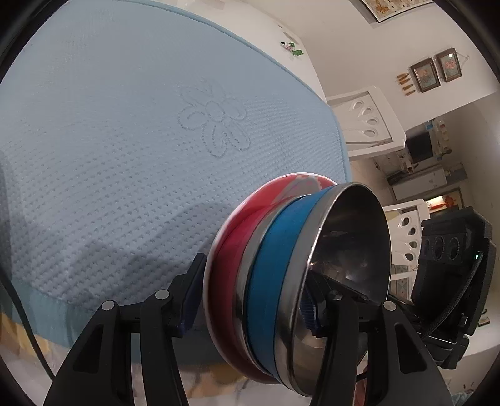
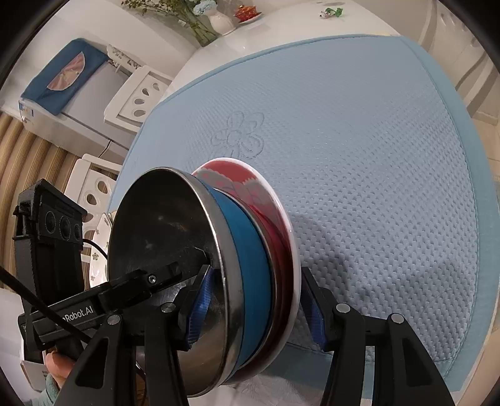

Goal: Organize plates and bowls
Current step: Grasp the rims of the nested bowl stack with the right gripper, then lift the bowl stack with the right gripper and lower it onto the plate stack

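Gripping one stack of dishes from opposite sides, the left gripper [image 1: 250,299] and right gripper [image 2: 253,306] hold it tipped on edge above the near edge of a pale blue quilted mat [image 1: 109,140]. A steel bowl [image 1: 353,243] with a blue band [image 1: 278,259] sits nested on a red plate [image 1: 225,259] with a white rim. Each pair of jaws is clamped across the stack, one pad inside the bowl, the other against the plate's underside. Beyond the mat's far edge, a white table [image 2: 250,40] carries a vase [image 2: 220,20] of flowers. White chairs [image 1: 368,118] stand around it.
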